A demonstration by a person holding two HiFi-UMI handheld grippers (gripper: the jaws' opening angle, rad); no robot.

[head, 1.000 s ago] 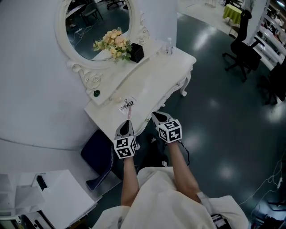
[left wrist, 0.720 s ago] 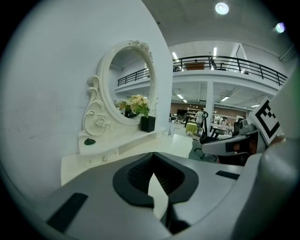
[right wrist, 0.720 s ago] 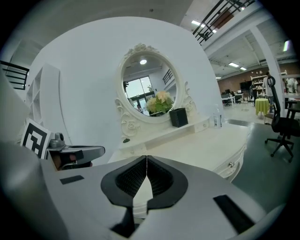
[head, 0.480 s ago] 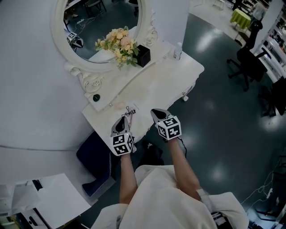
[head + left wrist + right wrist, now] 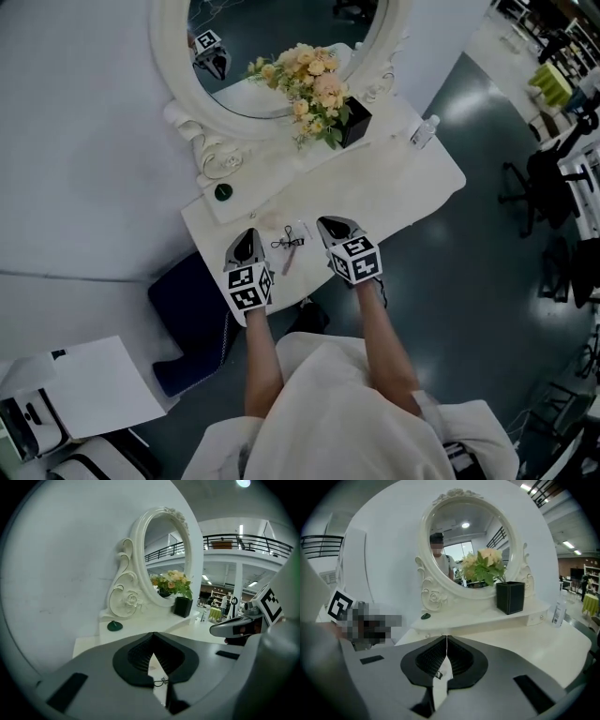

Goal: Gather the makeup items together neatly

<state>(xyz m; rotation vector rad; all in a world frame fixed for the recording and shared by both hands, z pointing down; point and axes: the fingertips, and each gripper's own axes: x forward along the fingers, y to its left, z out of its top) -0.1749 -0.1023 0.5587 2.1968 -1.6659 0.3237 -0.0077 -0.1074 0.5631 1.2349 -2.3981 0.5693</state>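
The place is a staged dressing corner set up inside a large open hall. A white dressing table (image 5: 412, 187) with an ornate oval mirror (image 5: 272, 37) and flowers (image 5: 314, 84) stands at 12 o'clock against a curved white partition (image 5: 84, 141). A glossy dark floor (image 5: 487, 309) spreads around it, with an office chair (image 5: 536, 180) at 2 o'clock. The left gripper view shows a railed mezzanine (image 5: 243, 538).
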